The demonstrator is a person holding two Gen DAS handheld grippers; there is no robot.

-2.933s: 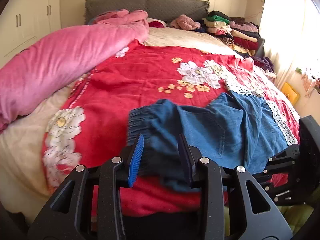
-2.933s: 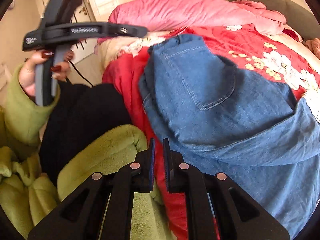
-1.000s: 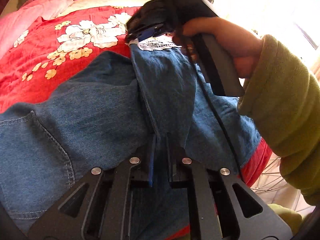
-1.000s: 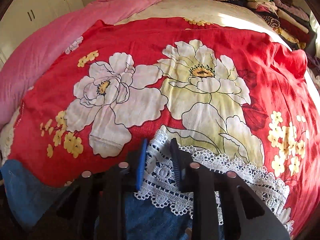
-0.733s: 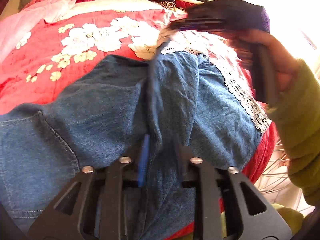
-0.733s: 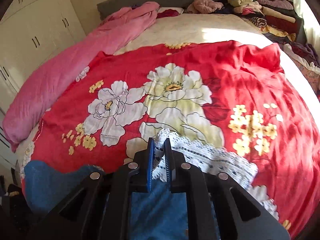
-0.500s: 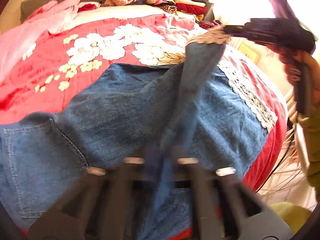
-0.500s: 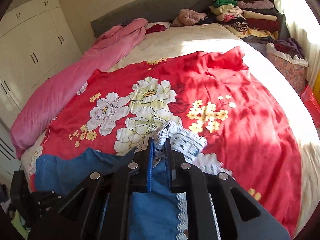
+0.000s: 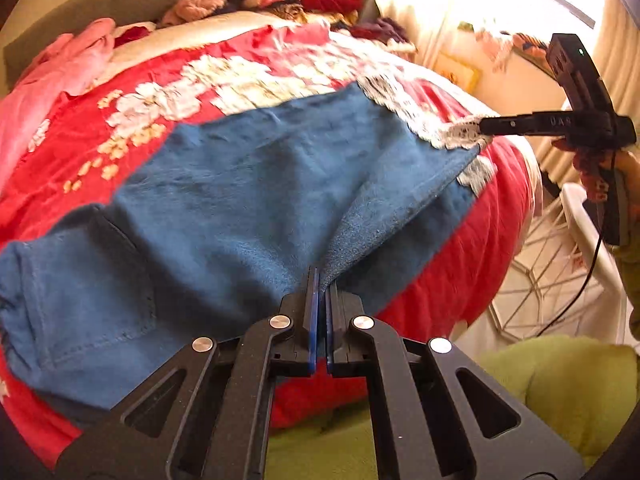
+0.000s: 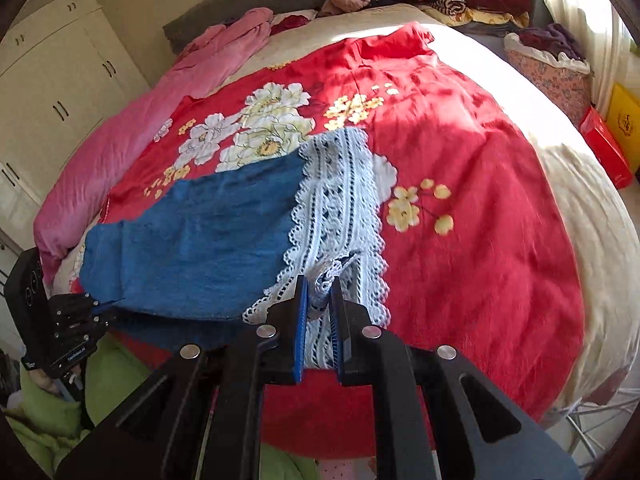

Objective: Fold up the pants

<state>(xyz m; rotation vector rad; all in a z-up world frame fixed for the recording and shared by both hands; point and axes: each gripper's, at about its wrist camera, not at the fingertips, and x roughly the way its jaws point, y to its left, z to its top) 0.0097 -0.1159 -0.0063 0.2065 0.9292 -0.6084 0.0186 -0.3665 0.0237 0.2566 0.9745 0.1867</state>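
only leftward: pocket; only rightward: wardrobe, red box

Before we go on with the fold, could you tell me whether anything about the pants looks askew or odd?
The pants are not flat: the edge nearest the person is lifted and stretched taut between the left gripper, shut on denim, and the right gripper, shut on the lace hem. The lace bunches at that grip. No damage shows.

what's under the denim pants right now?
The pants lie on the red floral blanket, which shows all round them. A second denim layer peeks out below the near edge. Anything else beneath is covered.
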